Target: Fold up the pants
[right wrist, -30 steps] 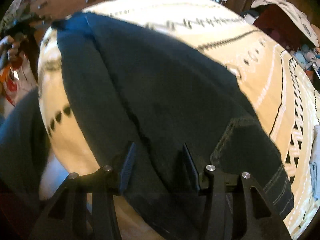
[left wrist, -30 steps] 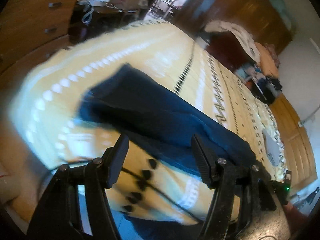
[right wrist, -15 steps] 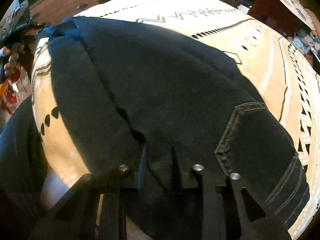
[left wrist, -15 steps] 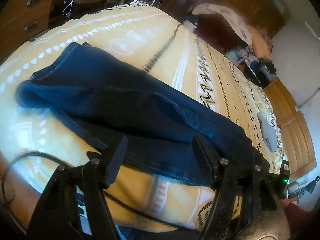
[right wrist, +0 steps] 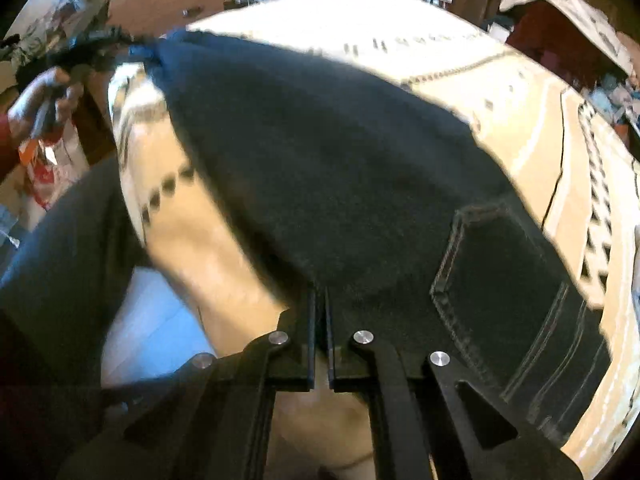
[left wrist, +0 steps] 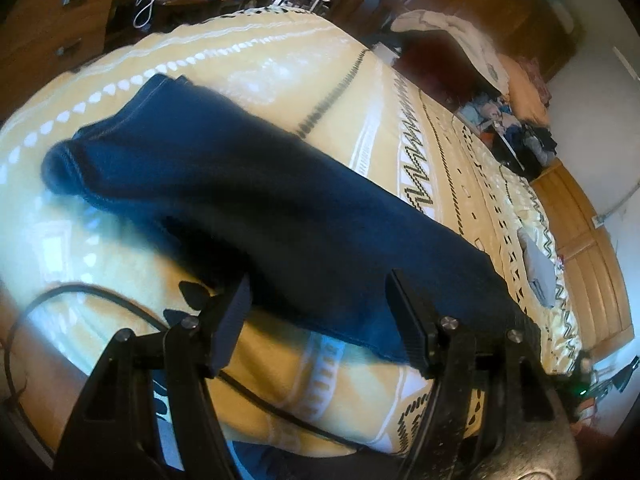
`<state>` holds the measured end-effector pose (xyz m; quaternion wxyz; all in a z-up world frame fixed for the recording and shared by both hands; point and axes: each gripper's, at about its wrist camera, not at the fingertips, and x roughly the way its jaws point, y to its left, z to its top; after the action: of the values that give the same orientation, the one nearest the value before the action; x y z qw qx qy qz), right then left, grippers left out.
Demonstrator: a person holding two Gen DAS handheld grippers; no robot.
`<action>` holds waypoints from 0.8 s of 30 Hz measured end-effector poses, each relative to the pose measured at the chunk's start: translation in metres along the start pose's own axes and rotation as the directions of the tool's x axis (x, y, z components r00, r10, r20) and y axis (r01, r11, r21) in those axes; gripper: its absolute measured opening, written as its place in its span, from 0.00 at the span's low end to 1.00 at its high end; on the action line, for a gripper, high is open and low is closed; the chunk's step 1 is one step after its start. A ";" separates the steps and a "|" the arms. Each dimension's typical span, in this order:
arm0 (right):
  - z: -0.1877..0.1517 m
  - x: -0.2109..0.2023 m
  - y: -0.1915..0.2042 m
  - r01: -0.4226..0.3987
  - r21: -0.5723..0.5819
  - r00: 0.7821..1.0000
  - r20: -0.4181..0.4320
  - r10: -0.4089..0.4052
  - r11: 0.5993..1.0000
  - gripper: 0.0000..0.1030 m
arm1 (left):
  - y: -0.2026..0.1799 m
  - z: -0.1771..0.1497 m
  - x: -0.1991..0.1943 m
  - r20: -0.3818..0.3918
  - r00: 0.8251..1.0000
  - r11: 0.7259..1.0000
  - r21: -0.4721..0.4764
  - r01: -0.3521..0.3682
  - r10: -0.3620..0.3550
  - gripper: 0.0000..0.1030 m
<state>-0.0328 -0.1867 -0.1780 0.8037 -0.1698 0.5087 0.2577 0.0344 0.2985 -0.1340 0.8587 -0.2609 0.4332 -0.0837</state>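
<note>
Nearest, the right gripper (right wrist: 319,300) is pinching the near edge of the dark blue pants (right wrist: 340,168), its jaws having just been closing until nearly together on the denim. Alongside, the left gripper (left wrist: 320,300) is hanging with jaws spread wide over the near hem, gripping nothing. Beyond, the pants are lying lengthwise across the yellow patterned bedspread (left wrist: 280,64), wooden drawers (left wrist: 48,20) standing behind

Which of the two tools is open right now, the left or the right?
The left tool: its jaws stand wide apart over the near edge of the jeans. The right tool has just closed, pinching the denim.
</note>
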 end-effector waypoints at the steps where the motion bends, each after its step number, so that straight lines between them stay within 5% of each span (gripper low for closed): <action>1: -0.003 0.007 0.001 -0.001 0.005 1.000 -0.027 0.001 1.000 0.07 | 0.001 0.000 0.000 -0.003 1.000 1.000 -0.004 -0.007 0.007 0.66; 4: 0.002 -0.004 0.006 0.016 -0.013 1.000 -0.026 -0.016 1.000 0.13 | 0.008 -0.002 -0.008 -0.002 1.000 1.000 -0.022 -0.005 0.005 0.66; 7: 0.013 -0.030 0.008 0.021 -0.043 1.000 0.001 -0.021 0.999 0.46 | 0.020 -0.007 -0.025 0.027 1.000 0.999 -0.046 -0.008 0.009 0.66; 16: 0.116 -0.024 0.055 -0.144 -0.133 0.983 0.096 0.158 0.981 0.46 | 0.068 -0.024 -0.043 0.101 0.995 0.979 -0.201 0.033 -0.013 0.66; 24: 0.285 0.036 0.128 -0.255 -0.302 0.932 0.176 0.317 0.919 0.46 | 0.074 -0.022 -0.045 0.178 0.981 0.965 -0.236 0.116 -0.075 0.66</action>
<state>0.1126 0.0776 -0.0906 0.7773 -0.1732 0.3950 0.4581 -0.0166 0.3699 -0.1514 0.8481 -0.3917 0.3533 -0.0488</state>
